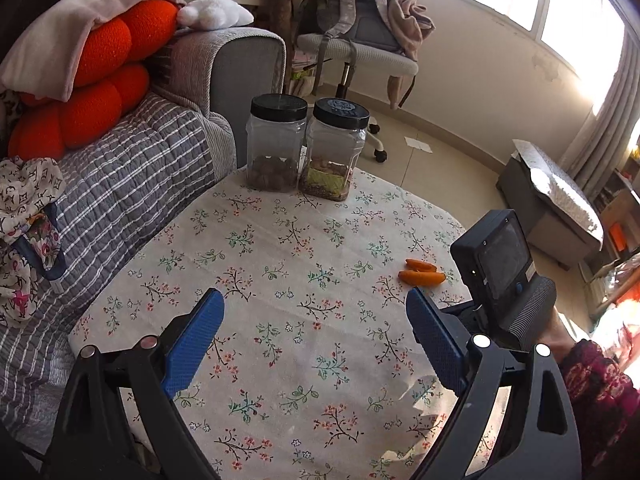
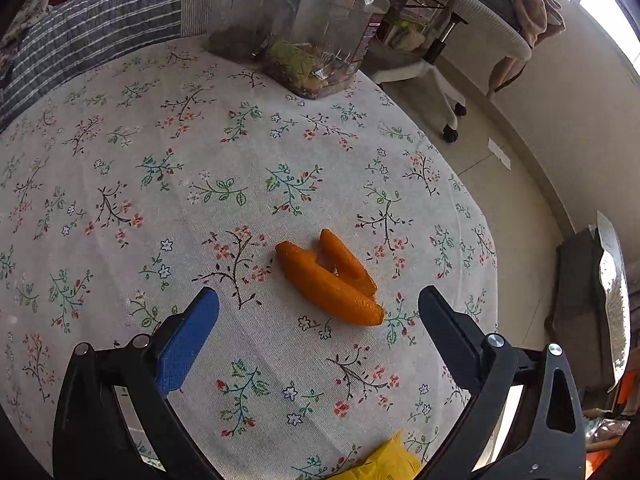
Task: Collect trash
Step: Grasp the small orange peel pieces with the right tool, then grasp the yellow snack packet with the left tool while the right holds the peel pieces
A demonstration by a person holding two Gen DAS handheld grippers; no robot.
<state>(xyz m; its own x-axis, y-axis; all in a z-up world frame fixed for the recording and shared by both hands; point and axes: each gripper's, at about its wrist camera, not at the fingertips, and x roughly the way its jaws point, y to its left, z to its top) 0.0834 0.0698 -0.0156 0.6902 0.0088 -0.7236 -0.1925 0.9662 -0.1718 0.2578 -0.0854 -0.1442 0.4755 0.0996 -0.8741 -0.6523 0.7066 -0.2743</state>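
The orange peel (image 2: 328,278) lies on the surface in front of the jars (image 1: 306,148), light and curled, best pinched across its thick middle by the wide-open right hand-held gripper (image 2: 319,304); the left hand-held gripper (image 1: 315,306) is also released.

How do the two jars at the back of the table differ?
The left jar holds only dark brown lumps; the right jar holds paler bits over a green layer. The left jar's lid is plain, the right jar's lid is embossed. Both are clear plastic, black-lidded, upright and nearly empty.
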